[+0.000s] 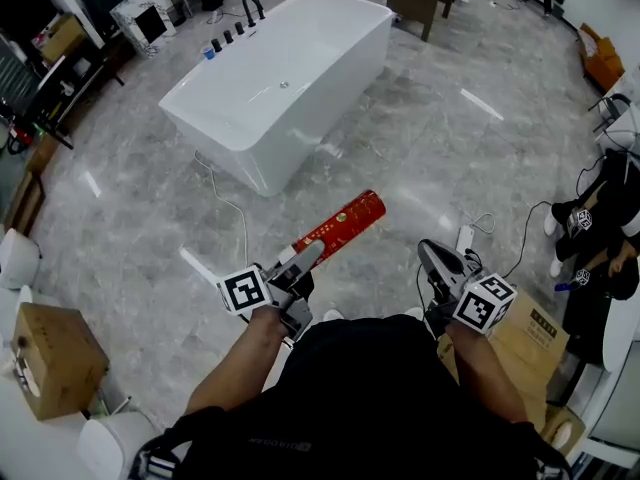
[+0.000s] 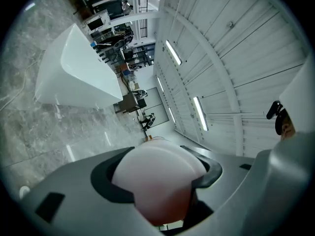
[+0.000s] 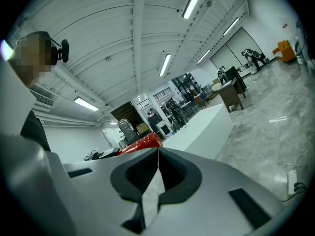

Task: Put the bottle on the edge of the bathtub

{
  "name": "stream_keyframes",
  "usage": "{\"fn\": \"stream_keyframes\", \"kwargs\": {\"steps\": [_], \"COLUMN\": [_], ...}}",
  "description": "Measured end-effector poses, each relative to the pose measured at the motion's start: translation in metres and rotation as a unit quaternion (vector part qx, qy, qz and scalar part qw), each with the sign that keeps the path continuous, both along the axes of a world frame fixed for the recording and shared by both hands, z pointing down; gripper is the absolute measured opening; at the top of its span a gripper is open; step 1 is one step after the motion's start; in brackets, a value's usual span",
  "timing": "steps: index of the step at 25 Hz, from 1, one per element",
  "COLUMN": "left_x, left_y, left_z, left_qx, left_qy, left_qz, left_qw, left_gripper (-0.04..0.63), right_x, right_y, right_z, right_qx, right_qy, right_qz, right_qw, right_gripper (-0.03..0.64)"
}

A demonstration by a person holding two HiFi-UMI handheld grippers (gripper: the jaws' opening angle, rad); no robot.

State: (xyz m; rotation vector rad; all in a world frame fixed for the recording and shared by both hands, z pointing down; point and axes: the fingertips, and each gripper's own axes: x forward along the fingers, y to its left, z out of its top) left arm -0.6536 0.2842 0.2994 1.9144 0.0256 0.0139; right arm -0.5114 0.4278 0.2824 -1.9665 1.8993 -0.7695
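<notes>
Marble floor (image 1: 400, 118); bottle (image 1: 338, 227) clamped between left fingers (image 2: 74, 191); right fingers (image 3: 211, 191) together, seemingly empty.

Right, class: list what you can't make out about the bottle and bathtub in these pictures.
- Print on the bottle: too small in the head view; blurred, too near the lens, in the left gripper view.
- The bottle's near end: head view, covered by the left gripper.
- The fittings on the bathtub rim: head view, too small to identify.

Floor (image 1: 400, 138) ahead: open up to the bathtub (image 1: 330, 98).
Obstacle: thin cable (image 1: 245, 230) on the floor.
Tub's far rim: taps (image 1: 228, 36) stand there.
</notes>
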Motion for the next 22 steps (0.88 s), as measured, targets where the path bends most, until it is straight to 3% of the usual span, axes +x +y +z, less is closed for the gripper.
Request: {"fn": "stream_keyframes", "kwargs": {"steps": [13,22], "left_x": [-0.009,0.028], "left_y": [0.011,0.014], "left_z": [0.02,0.02], "left_qx": [-0.002,-0.018], "left_qy": [-0.012,-0.013], "left_qz": [0.017,0.011], "left_qw": [0.9998,0.9997], "left_gripper": [0.301,0.301], "right_x": [-0.01,0.034], "right_y": [0.006,0.023], "right_z": [0.02,0.02], "right_qx": [-0.039,-0.049], "right_qy": [0.006,0.001], "right_qz": [0.018,0.037], "right_qw": [0.999,0.998], "right_gripper": [0.041,0.041]}}
